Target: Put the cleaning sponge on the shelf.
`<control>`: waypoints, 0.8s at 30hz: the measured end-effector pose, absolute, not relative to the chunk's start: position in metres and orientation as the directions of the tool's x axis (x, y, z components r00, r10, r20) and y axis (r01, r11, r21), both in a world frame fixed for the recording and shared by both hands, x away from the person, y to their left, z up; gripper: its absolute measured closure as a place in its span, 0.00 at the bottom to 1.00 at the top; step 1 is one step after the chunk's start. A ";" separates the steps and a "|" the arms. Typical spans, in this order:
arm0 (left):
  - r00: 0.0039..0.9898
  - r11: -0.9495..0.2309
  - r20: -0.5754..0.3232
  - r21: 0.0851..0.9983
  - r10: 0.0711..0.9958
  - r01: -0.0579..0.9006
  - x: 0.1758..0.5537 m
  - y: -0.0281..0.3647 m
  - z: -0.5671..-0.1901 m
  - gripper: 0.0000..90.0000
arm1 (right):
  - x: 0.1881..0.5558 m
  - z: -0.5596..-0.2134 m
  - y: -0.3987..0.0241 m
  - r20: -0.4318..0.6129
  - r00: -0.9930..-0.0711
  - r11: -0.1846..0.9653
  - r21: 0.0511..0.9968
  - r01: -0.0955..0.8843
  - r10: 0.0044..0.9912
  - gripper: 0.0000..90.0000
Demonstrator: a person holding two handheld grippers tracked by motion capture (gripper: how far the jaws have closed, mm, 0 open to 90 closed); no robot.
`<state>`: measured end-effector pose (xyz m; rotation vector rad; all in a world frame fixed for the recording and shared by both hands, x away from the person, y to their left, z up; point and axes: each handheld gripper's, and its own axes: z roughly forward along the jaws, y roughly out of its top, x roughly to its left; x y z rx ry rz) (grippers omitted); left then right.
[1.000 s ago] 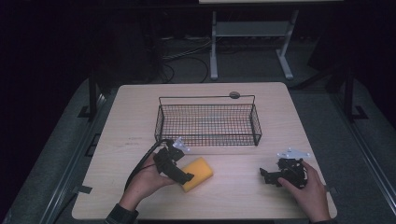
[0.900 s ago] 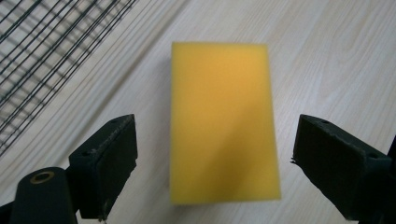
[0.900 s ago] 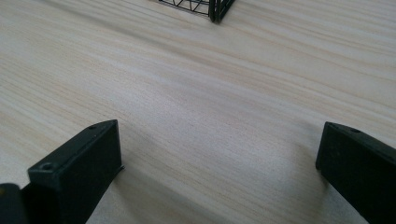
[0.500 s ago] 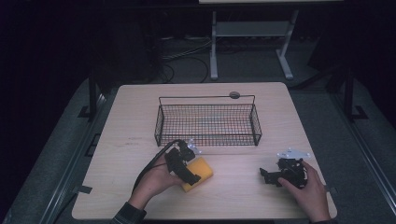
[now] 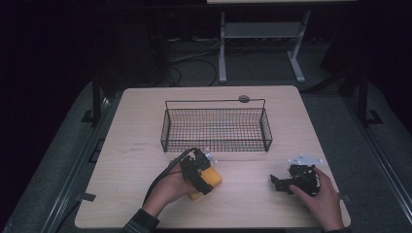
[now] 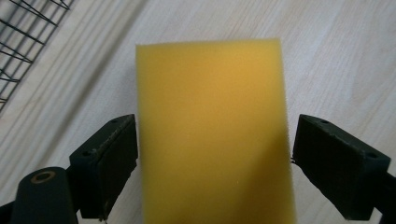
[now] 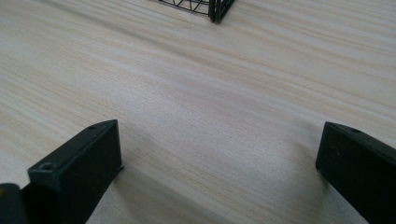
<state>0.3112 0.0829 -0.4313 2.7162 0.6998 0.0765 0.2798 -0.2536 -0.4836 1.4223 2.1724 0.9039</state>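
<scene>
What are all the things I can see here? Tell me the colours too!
sponge: one, yellow, lying on the table between the left gripper's jaws
wire basket: one, black, middle of the table
table: one, light wood
small round disc: one, grey, behind the basket
left gripper: one, black, open around the sponge
right gripper: one, black, open, low over bare table
hands: two, one holding each gripper

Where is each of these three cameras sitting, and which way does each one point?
High view: above the person's side, facing forward and down on the table; both forearms enter from below.
Left gripper view: rides the left hand-held gripper, looking along its black jaws, open around the yellow sponge.
Right gripper view: rides the right hand-held gripper, jaws open over bare wood.
Shared: all three show the wire basket.
</scene>
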 end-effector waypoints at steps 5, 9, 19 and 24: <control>0.880 -0.830 -0.029 0.320 0.475 0.458 0.312 0.082 -0.436 0.15 | 0.280 -0.484 -0.254 0.025 -0.409 0.277 0.697 0.661 0.912 0.00; 0.878 -0.829 -0.027 0.316 0.478 0.461 0.312 0.081 -0.438 0.16 | 0.280 -0.484 -0.254 0.025 -0.409 0.278 0.698 0.661 0.912 0.00; 0.877 -0.830 -0.012 0.316 0.480 0.459 0.312 0.082 -0.439 0.22 | 0.280 -0.484 -0.254 0.026 -0.409 0.277 0.697 0.661 0.912 0.00; 0.875 -0.828 -0.012 0.318 0.484 0.462 0.312 0.083 -0.439 0.24 | 0.280 -0.484 -0.254 0.025 -0.409 0.277 0.697 0.661 0.912 0.00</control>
